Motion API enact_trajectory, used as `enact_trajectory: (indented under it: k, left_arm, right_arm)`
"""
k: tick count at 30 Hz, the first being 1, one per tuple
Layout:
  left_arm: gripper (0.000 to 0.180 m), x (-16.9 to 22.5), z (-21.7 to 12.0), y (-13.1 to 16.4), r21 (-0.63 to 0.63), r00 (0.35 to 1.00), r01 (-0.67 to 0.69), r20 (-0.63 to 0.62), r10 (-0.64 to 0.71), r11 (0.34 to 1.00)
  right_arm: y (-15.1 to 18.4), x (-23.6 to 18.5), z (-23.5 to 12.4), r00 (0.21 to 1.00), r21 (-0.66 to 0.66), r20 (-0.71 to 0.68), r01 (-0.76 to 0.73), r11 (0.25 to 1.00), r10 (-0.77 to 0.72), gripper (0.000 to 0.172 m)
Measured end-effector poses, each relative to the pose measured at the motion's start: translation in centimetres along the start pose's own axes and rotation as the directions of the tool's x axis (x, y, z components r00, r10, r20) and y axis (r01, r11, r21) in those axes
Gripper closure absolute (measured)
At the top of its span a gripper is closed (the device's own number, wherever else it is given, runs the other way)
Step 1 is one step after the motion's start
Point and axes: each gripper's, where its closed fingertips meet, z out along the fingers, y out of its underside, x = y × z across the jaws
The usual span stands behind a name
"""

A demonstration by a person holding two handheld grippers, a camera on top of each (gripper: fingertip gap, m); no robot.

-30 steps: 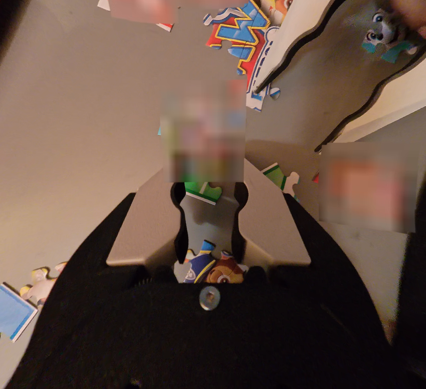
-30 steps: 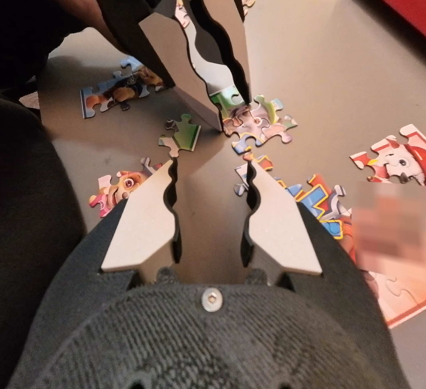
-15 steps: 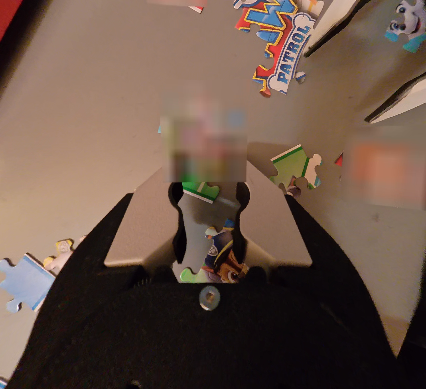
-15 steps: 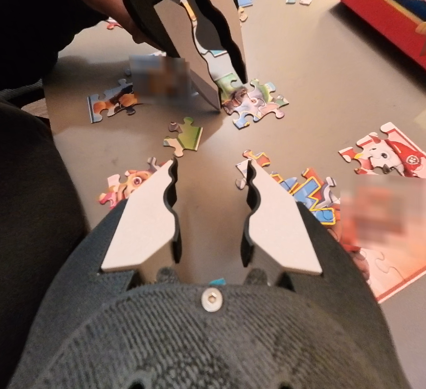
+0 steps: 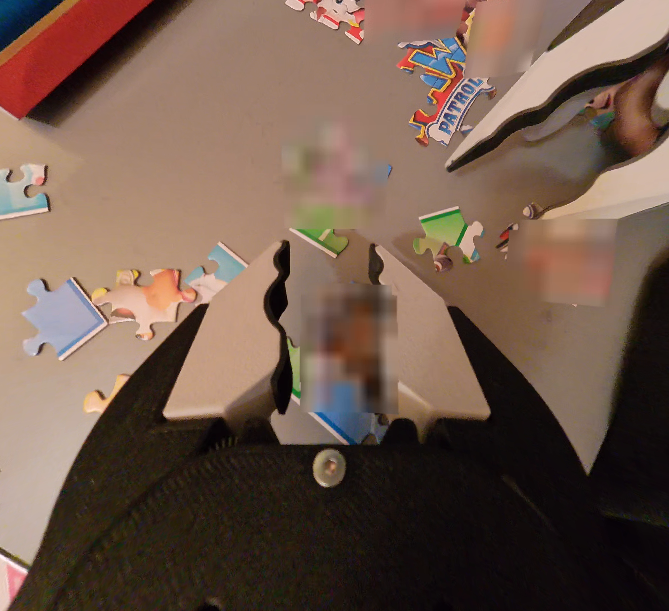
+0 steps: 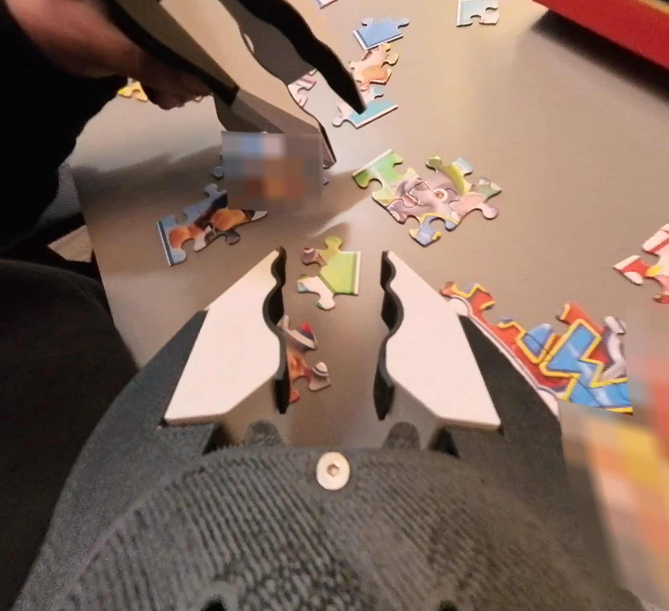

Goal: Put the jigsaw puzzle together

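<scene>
My right gripper (image 6: 332,255) is open just above the grey table (image 6: 470,115). A loose green puzzle piece (image 6: 333,275) lies flat between its fingers, with a gap to each pad. The same piece shows in the left wrist view (image 5: 449,235), below the right gripper (image 5: 488,190). My left gripper (image 5: 329,253) is open and holds nothing; it also shows in the right wrist view (image 6: 344,132), raised over the table left of a joined cluster of green and purple pieces (image 6: 430,191). A blur patch hides what lies between the left fingers lower down.
A red and blue box (image 5: 72,43) stands at the far edge. A joined red, blue and yellow logo cluster (image 6: 543,351) lies right of my right gripper. A dog-picture cluster (image 6: 202,228) and several loose pieces, one blue (image 5: 61,318), are scattered on the left.
My left gripper lifted off the green and purple cluster and drew back to the left, still open. My right gripper moved forward over the green piece and its jaws narrowed a little.
</scene>
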Motion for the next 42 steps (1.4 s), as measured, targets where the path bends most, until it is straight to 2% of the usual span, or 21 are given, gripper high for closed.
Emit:
enact_trajectory:
  k: [2,7,10,14,22,28,35,38,40,42]
  left_arm:
    - [0.139,0.1,-0.4,0.2,0.013,1.0,0.013,-0.006,-0.013,1.0]
    - [0.139,0.7,-0.5,0.5,0.033,0.999,0.019,-0.035,-0.018,0.999]
    - [0.138,1.1,-0.4,0.4,0.043,0.999,0.013,-0.053,-0.011,0.999]
    - [0.138,1.4,-0.4,0.1,0.06,0.998,0.008,-0.07,-0.004,0.998]
    - [0.138,1.6,-0.5,0.4,0.076,0.996,0.02,-0.091,-0.013,0.997]
    - [0.138,1.7,-0.6,0.5,0.08,0.995,0.022,-0.099,-0.014,0.997]
    - [0.138,1.9,-0.6,0.3,0.086,0.994,0.022,-0.11,-0.013,0.996]
    - [0.138,2.2,-0.5,0.2,0.084,0.993,0.016,-0.119,-0.006,0.996]
    - [0.138,2.5,-0.3,0.0,0.087,0.992,0.009,-0.126,0.002,0.996]
    - [0.139,2.8,-0.2,-0.3,0.09,0.991,0.0,-0.132,0.012,0.996]
  right_arm:
    - [0.4,-0.1,0.6,1.0,-0.025,-0.011,-0.022,0.999,0.022,0.119]
    - [2.0,0.4,1.8,0.994,-0.129,-0.1,0.022,0.991,-0.035,0.12]
    - [2.1,0.7,1.9,0.984,-0.159,-0.151,0.067,0.985,-0.092,0.129]
    - [2.1,0.3,2.0,0.987,-0.166,-0.13,0.073,0.984,-0.095,0.149]
    - [2.1,0.3,2.0,0.989,-0.177,-0.11,0.076,0.981,-0.097,0.149]
    - [2.0,0.1,1.8,0.997,-0.16,-0.061,0.038,0.986,-0.048,0.15]
    - [-0.2,0.8,0.2,0.999,-0.04,0.024,-0.021,0.999,0.022,0.15]
    - [-1.4,3.2,-1.0,0.998,-0.015,0.015,0.058,0.998,-0.058,0.15]
    - [-1.8,4.9,-1.4,0.985,-0.033,0.025,0.173,0.984,-0.173,0.172]
    - [-1.7,6.3,-1.1,0.958,-0.069,0.055,0.285,0.956,-0.281,0.169]
